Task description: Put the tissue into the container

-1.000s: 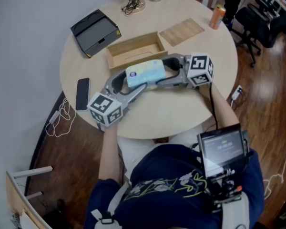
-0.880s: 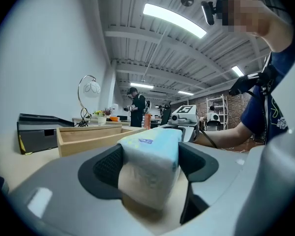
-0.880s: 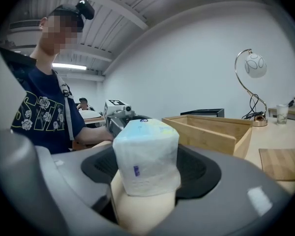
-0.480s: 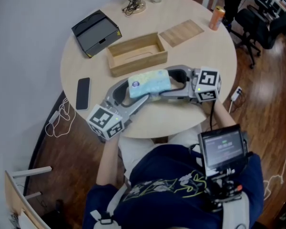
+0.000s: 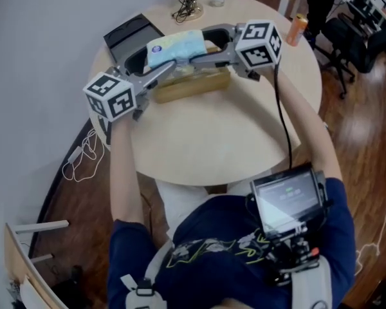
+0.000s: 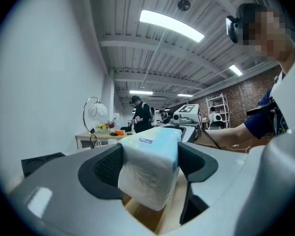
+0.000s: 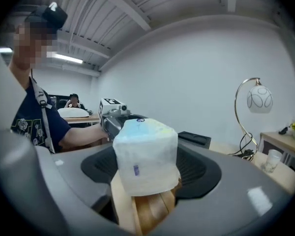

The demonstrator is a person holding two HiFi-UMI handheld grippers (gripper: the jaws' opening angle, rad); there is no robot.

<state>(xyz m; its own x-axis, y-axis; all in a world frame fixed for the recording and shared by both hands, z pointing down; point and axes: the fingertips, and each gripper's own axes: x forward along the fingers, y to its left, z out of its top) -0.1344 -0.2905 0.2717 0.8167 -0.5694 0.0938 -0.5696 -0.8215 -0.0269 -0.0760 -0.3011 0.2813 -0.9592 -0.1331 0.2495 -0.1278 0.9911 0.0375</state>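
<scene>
**Tissue pack held over open container on round worktop**

The grey left claw (image 5: 143, 60) pinches the left end of a soft pale-blue-and-white tissue pack (image 5: 175, 46), and the grey right claw (image 5: 209, 42) pinches its right end. Their ribbed black pads (image 6: 105, 168) press into the crinkled wrap. The pack sits over an open rectangular light-wood container (image 5: 193, 85) near the far left edge of the round pale-wood worktop (image 5: 219, 140). A flat dark-grey case (image 5: 125, 34) lies just behind. Bare wood runs from the container's front wall to the near rim. An orange can (image 5: 300, 26) stands at the far right edge.
</scene>
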